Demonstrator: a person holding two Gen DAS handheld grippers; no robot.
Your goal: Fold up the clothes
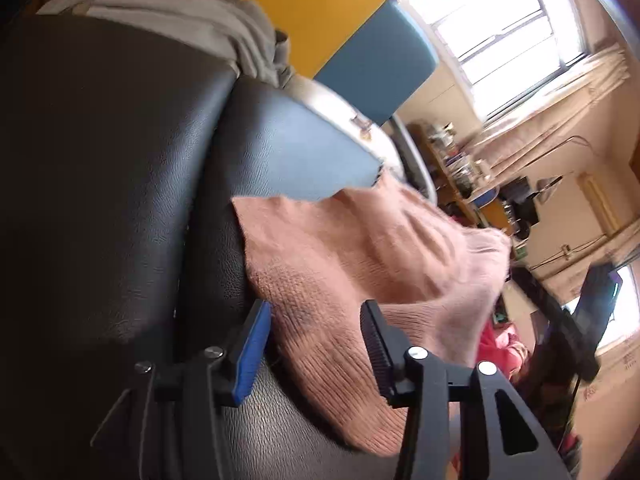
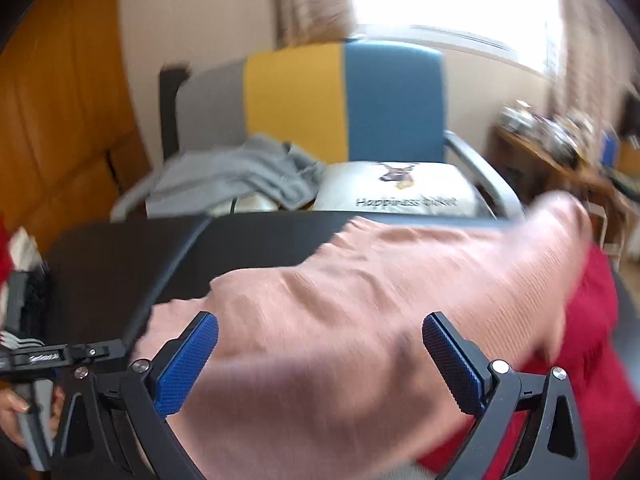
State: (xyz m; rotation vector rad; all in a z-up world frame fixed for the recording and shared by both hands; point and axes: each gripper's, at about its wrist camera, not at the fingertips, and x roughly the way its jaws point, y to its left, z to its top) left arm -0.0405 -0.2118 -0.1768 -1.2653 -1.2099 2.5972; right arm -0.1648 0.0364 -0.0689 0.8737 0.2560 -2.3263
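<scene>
On the black padded surface (image 2: 120, 264), a pink sweater (image 2: 360, 300)

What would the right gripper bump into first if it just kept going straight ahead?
Probably the pink sweater. The right gripper is open, and the knit already fills the space between its fingers, spread over the black padded surface. The picture is blurry, so how near it is stays unclear.

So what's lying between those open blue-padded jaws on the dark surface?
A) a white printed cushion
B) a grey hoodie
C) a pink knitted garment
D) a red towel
C: the pink knitted garment spreads across the black leather-look surface between both sets of open jaws; the grey garment and white printed cushion sit farther back.
</scene>
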